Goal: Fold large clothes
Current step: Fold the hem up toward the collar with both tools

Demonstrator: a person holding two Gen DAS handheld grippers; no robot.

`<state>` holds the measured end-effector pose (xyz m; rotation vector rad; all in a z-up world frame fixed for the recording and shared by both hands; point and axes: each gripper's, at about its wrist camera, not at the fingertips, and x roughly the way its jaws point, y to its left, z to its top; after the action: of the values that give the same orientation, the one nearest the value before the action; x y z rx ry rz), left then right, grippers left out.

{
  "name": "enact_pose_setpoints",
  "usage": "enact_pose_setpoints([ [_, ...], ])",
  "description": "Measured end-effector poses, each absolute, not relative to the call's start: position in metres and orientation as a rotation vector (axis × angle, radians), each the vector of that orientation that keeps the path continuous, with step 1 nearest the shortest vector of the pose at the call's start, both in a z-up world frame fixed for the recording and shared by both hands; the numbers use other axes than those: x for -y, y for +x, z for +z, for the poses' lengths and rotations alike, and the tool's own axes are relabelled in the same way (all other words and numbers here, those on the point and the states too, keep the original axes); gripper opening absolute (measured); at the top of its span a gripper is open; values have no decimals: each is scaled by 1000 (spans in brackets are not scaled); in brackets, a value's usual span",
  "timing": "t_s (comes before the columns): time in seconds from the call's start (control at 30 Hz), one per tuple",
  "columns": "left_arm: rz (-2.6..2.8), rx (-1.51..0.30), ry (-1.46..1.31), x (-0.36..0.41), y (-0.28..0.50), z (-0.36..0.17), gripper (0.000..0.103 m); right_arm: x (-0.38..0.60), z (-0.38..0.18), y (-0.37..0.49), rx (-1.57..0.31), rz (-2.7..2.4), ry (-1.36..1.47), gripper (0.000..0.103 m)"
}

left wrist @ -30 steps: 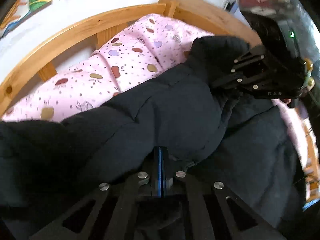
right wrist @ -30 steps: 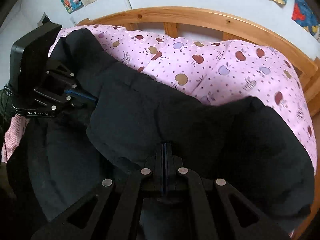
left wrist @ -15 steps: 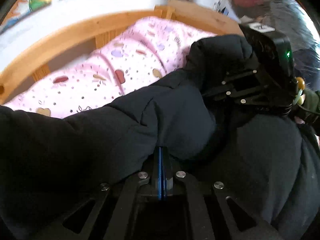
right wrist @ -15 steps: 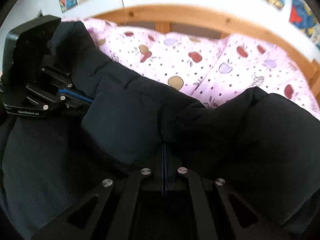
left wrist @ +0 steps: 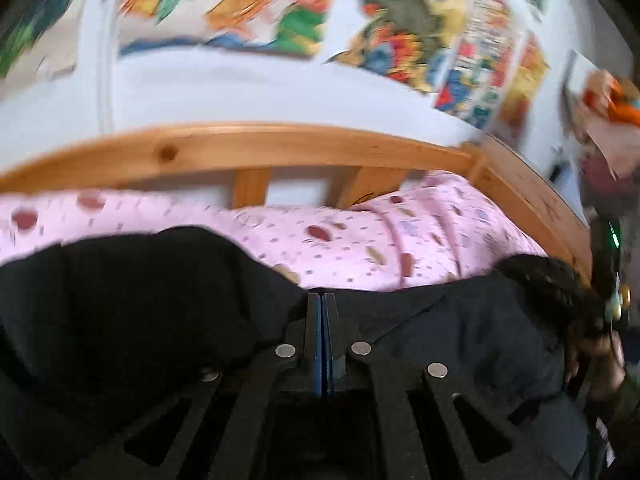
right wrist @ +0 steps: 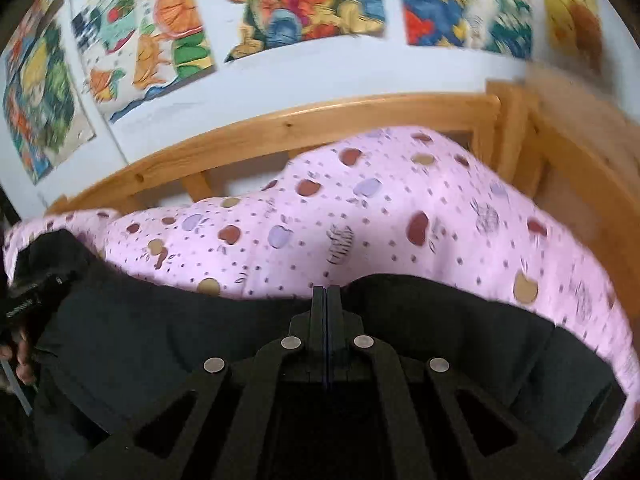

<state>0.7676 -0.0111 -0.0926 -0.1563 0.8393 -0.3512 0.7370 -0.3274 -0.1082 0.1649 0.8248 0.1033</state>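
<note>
Both jaw pairs were fully closed, no gap visible. Left gripper (left wrist: 322, 300) had its tips buried at the upper edge of the black coat (left wrist: 140, 300); right gripper (right wrist: 326, 294) sat the same way on its own stretch of that edge. Whether either one actually pinched cloth or only pressed into it, I couldn't tell: the closed tips sat right at the coat's edge, black on black. The coat spread under and to both sides of each gripper, bulkier to the left of the left gripper, with a fuzzy trim (left wrist: 548, 280) off to its right. Just past the tips lay the pink fruit-print bedding (right wrist: 400, 220), beyond that the wooden bed rail (right wrist: 320, 120), then posters (right wrist: 300, 0) on the wall. Risks as I read them: thin bite on thick padded fabric could slip out mid-fold, dropping one side and skewing the fold; a closed tip could also snag the bedding directly ahead and drag it along; uneven pull between the two hands would bunch the coat. Both views were blurred, so edge alignment was hard to check.
</note>
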Motion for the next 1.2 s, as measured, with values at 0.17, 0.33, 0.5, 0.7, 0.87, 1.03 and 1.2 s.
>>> enact_pose_setpoints([
  [0.17,-321,-856,-152,20,769,-99,4,325,-111,733,-804,109,140,0],
  [0.33,-391,-707,-168,14,731,-75,8,312,-84,713,-730,218,85,2],
  [0.5,-566,-693,-91,32,699,-63,8,297,-83,682,-797,310,-30,2],
  [0.7,-532,-930,162,73,703,-96,8,296,-112,685,-917,289,-54,2],
  [0.87,-450,-956,224,87,704,-96,8,287,-107,680,-895,252,-107,2],
  [1.03,-380,-901,144,78,683,-74,18,302,-80,649,-814,256,9,2],
  [1.2,-358,-803,-10,63,639,-36,74,310,-46,607,-723,210,42,66],
])
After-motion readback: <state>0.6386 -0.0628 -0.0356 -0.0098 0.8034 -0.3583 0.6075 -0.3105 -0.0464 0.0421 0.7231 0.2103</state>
